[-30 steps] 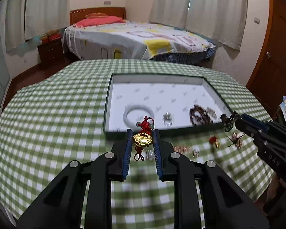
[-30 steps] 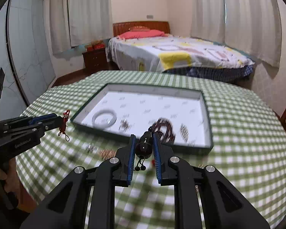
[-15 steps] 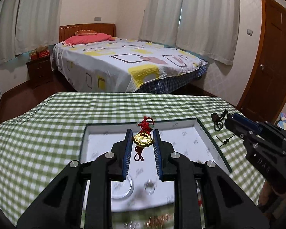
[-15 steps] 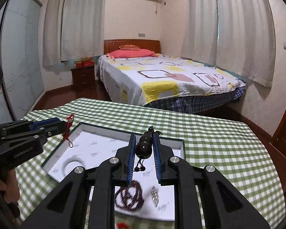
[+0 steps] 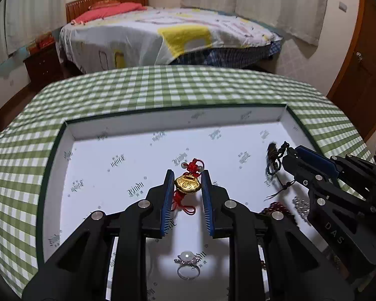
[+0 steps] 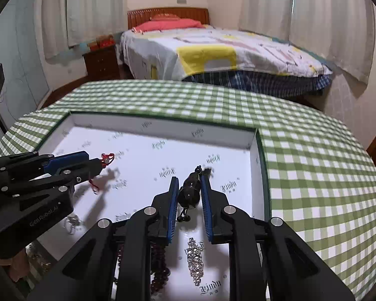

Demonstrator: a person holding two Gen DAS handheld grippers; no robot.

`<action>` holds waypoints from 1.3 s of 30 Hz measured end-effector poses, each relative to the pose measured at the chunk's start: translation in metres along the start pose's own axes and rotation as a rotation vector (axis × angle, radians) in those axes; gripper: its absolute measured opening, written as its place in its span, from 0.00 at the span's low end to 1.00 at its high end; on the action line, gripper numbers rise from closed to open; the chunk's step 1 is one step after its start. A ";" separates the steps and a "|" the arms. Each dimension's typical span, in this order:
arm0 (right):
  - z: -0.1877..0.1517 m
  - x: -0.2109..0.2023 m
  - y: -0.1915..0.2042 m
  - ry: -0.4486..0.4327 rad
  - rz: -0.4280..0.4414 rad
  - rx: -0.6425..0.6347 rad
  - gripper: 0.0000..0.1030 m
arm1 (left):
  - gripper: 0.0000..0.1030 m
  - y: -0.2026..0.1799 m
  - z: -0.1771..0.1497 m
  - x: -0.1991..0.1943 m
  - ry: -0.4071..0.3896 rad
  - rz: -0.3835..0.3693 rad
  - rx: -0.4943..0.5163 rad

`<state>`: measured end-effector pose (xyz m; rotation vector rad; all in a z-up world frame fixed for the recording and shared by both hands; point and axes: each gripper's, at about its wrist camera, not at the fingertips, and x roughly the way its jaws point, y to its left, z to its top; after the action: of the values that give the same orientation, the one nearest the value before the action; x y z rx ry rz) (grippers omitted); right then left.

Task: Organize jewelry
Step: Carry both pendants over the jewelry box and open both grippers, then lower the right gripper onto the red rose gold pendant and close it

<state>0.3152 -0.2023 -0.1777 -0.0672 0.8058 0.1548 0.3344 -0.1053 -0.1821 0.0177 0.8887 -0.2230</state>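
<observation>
My left gripper (image 5: 188, 184) is shut on a gold lock charm (image 5: 188, 184) with a red knot and cord, held low over the middle of the white-lined tray (image 5: 52, 155). My right gripper (image 6: 190, 192) is shut on a dark gourd pendant (image 6: 190, 192) with a black cord, over the tray's right part (image 6: 259, 150). The right gripper also shows in the left wrist view (image 5: 292, 159), and the left gripper in the right wrist view (image 6: 99, 164). In the tray lie a pearl ring (image 5: 187, 263), dark red beads (image 6: 159, 266) and a silver chain (image 6: 195, 260).
The tray sits on a round table with a green checked cloth (image 6: 313, 165). A bed (image 5: 163, 32) stands beyond the table, a nightstand (image 6: 101, 62) beside it, and a wooden door (image 5: 363, 57) at the right. Small jewelry pieces (image 6: 41, 263) lie off the tray's near-left edge.
Both grippers have come down and forward over the tray, each still holding its piece. The tray floor now fills the view beneath them.
</observation>
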 end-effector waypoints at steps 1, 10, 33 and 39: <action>-0.001 0.003 0.000 0.013 0.002 0.001 0.18 | 0.21 0.000 0.000 0.003 0.008 0.000 -0.002; -0.005 0.009 -0.002 0.033 -0.003 0.014 0.34 | 0.32 0.003 -0.004 0.009 0.038 0.003 -0.019; -0.050 -0.092 0.027 -0.054 -0.018 -0.026 0.39 | 0.53 0.032 -0.061 -0.096 -0.059 0.077 -0.066; -0.078 -0.091 0.033 0.012 0.014 -0.012 0.39 | 0.53 0.047 -0.096 -0.114 -0.033 0.134 -0.088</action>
<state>0.1921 -0.1892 -0.1665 -0.0739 0.8176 0.1722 0.2003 -0.0281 -0.1582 -0.0086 0.8606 -0.0591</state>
